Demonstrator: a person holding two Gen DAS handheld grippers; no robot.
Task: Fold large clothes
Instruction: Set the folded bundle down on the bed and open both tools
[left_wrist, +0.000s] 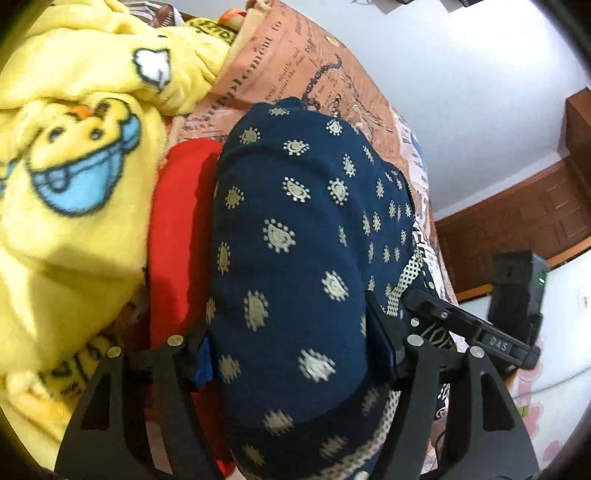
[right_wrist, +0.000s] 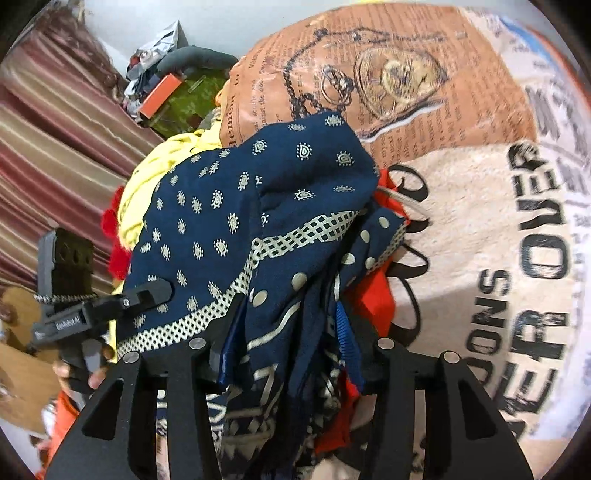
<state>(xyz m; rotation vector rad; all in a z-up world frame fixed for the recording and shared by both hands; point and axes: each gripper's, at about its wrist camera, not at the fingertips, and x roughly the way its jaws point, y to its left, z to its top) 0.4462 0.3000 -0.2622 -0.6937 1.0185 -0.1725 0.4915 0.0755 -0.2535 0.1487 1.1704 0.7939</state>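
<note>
Left of the navy patterned garment (left_wrist: 295, 240) lie a yellow fleece blanket (left_wrist: 74, 184) and a red cloth (left_wrist: 177, 229) on the printed bed cover (right_wrist: 461, 110). The left tool (left_wrist: 291, 354) clamps the garment's bulk; the right tool (right_wrist: 288, 354) pinches its bordered edge. Folding looks barely begun: the garment remains bunched.

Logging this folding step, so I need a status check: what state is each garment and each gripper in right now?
Navy blue patterned cloth garment: bunched, gripped by both grippers.
Red cloth garment: lying crumpled under the navy one.
Yellow fleece blanket with duck print: rumpled, unfolded, beside the red garment.
Left gripper: shut on the navy garment.
Right gripper: shut on the navy garment's gathered edge.
</note>
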